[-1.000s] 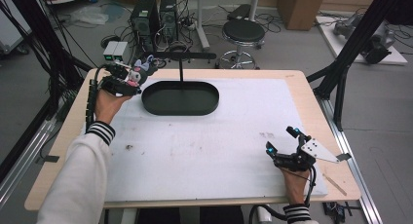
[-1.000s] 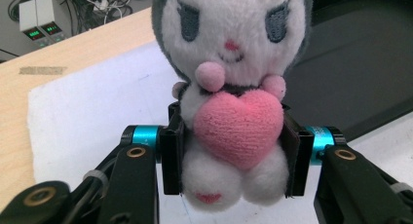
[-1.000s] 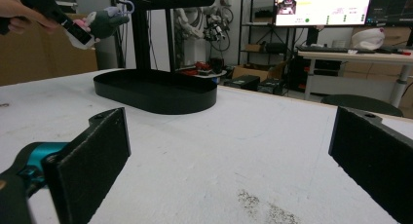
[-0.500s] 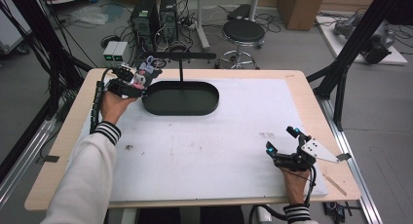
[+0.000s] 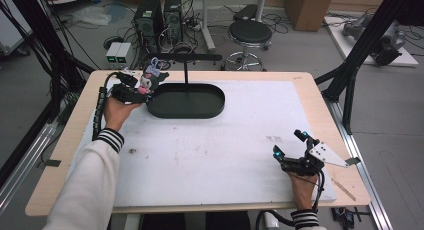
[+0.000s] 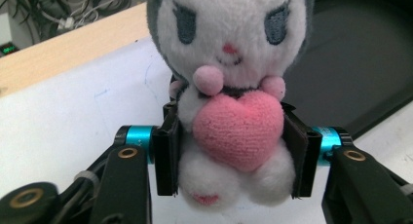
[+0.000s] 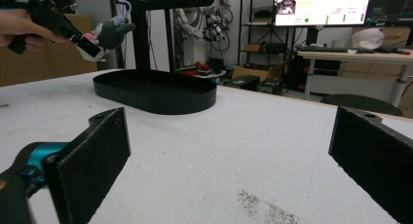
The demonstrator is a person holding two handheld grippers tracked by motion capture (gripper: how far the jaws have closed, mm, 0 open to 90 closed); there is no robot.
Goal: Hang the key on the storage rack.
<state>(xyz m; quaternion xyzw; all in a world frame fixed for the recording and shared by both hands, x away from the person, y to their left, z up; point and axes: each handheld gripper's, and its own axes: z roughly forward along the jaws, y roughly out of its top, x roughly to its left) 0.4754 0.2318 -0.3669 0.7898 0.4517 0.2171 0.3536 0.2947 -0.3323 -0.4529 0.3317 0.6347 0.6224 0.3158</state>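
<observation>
The black tray (image 5: 186, 101) sits at the far side of the white mat (image 5: 210, 150), a hanger stand (image 5: 186, 65) rising from it. The left arm reaches to the tray's left end, the left gripper (image 5: 131, 92) raised off the mat; its jaws have just been opening yet still flank the plush (image 6: 229, 112), whose pink heart the left gripper view shows. The right gripper (image 5: 290, 162) rests at the near right, jaws wide apart.

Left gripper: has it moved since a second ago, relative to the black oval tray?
Yes. The left gripper, jaws just opening around the plush toy, has shifted right and toward the far edge, reaching the left end of the black oval tray.
</observation>
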